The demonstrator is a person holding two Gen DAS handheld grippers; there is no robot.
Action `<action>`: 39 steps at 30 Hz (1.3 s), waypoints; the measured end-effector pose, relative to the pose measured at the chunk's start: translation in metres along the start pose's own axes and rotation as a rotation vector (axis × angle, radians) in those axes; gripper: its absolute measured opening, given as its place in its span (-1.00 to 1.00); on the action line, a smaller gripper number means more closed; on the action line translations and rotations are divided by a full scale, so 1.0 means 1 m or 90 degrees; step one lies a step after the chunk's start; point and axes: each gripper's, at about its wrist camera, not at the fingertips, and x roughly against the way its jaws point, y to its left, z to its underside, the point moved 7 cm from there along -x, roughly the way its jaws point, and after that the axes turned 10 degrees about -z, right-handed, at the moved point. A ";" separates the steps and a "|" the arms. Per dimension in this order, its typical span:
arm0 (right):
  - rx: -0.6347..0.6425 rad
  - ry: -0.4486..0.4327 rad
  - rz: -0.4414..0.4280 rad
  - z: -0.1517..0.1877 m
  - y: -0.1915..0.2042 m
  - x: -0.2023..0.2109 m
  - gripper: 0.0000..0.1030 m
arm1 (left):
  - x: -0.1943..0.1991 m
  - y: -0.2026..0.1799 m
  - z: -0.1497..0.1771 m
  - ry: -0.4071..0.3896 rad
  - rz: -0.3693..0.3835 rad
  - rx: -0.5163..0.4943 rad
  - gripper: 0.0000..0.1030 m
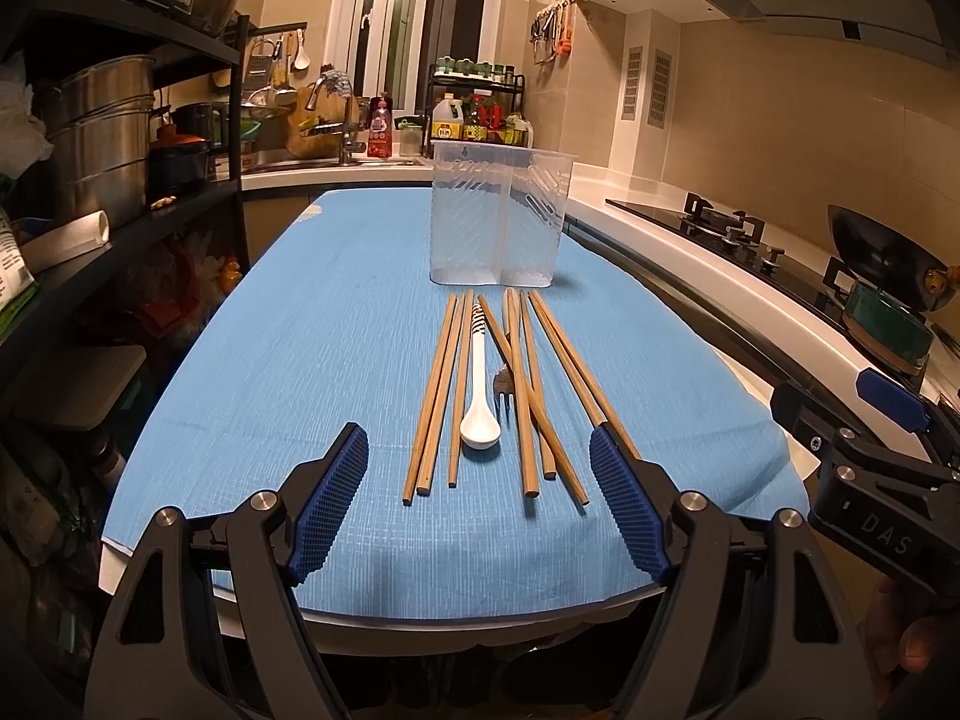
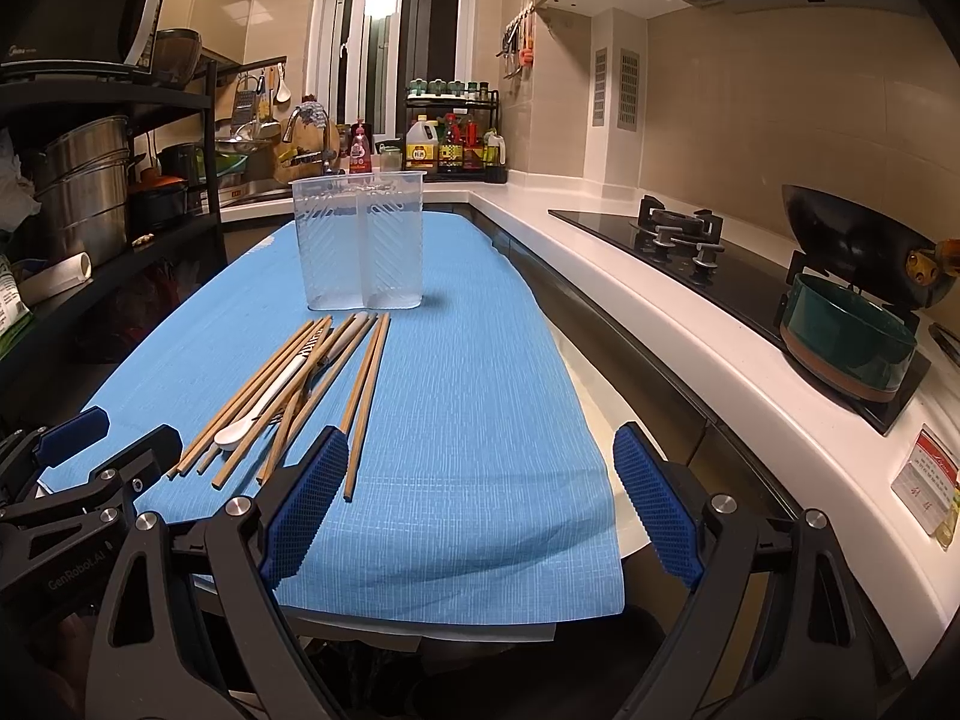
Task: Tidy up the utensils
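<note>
Several wooden chopsticks [image 1: 441, 396] lie side by side on a blue cloth [image 1: 336, 330], with a white spoon [image 1: 479, 396] and a metal fork [image 1: 501, 387] among them. A clear two-compartment plastic holder [image 1: 498, 219] stands upright and empty just beyond them. My left gripper [image 1: 480, 504] is open and empty, hovering at the near ends of the chopsticks. My right gripper [image 2: 480, 498] is open and empty, to the right of the pile; its left pad is near the rightmost chopstick [image 2: 363, 402]. The spoon [image 2: 264, 405] and holder [image 2: 360, 243] also show in the right wrist view.
A black shelf rack [image 1: 120, 192] with steel pots stands left of the table. A white counter [image 2: 600, 252] with a gas hob [image 2: 684, 234], a wok [image 2: 852, 246] and a green pot [image 2: 846, 336] runs along the right. A sink and bottles are at the back.
</note>
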 end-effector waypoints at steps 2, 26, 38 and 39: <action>0.000 0.001 0.000 0.000 0.000 0.000 0.72 | 0.000 0.000 0.000 0.001 0.000 0.000 0.44; -0.014 -0.005 0.010 -0.002 -0.009 -0.001 0.89 | -0.001 0.003 0.001 0.001 -0.003 0.010 0.85; -0.003 -0.008 0.021 0.000 -0.005 -0.002 0.88 | -0.003 0.007 0.004 -0.005 -0.018 0.012 0.85; -0.001 -0.008 0.016 0.001 -0.002 -0.004 0.88 | -0.003 0.009 0.005 -0.011 -0.028 0.011 0.84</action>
